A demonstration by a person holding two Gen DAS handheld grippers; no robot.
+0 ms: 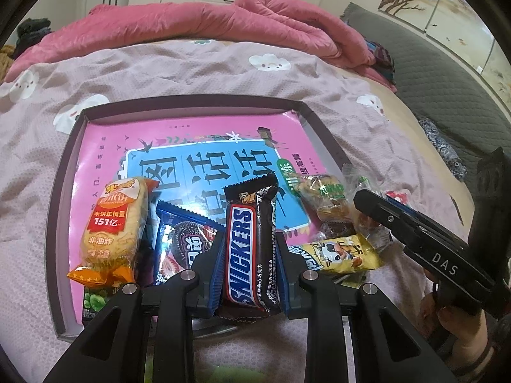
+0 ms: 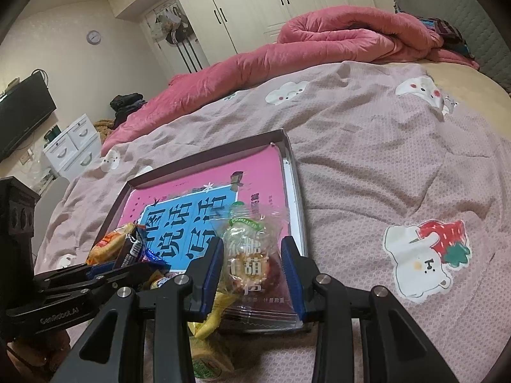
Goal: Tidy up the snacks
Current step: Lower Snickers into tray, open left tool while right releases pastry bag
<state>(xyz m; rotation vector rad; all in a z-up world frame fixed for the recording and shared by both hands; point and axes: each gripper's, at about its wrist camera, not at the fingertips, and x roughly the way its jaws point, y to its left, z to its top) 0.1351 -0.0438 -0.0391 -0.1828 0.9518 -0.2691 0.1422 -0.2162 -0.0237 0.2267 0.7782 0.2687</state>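
Observation:
My left gripper [image 1: 249, 255] is shut on a Snickers bar [image 1: 250, 242] and holds it over the near part of a shallow box [image 1: 306, 108] lined with a pink and blue book [image 1: 191, 134]. In the box lie an orange rice cracker pack [image 1: 115, 226] and a blue Oreo pack [image 1: 182, 239]. My right gripper [image 2: 252, 265] is closed on a clear-wrapped snack [image 2: 249, 252] at the box's right edge [image 2: 292, 166]. It also shows in the left wrist view [image 1: 364, 198]. A yellow cow-print packet [image 1: 338, 252] and other wrapped snacks [image 1: 325, 194] lie there.
The box rests on a pink cartoon-print bedsheet [image 2: 383, 159]. A rolled red quilt [image 1: 207, 25] lies at the far side. A grey headboard cushion [image 1: 447, 73] is to the right. White wardrobes [image 2: 287, 3], a small drawer unit [image 2: 73, 146] and a television [image 2: 22, 115] stand beyond the bed.

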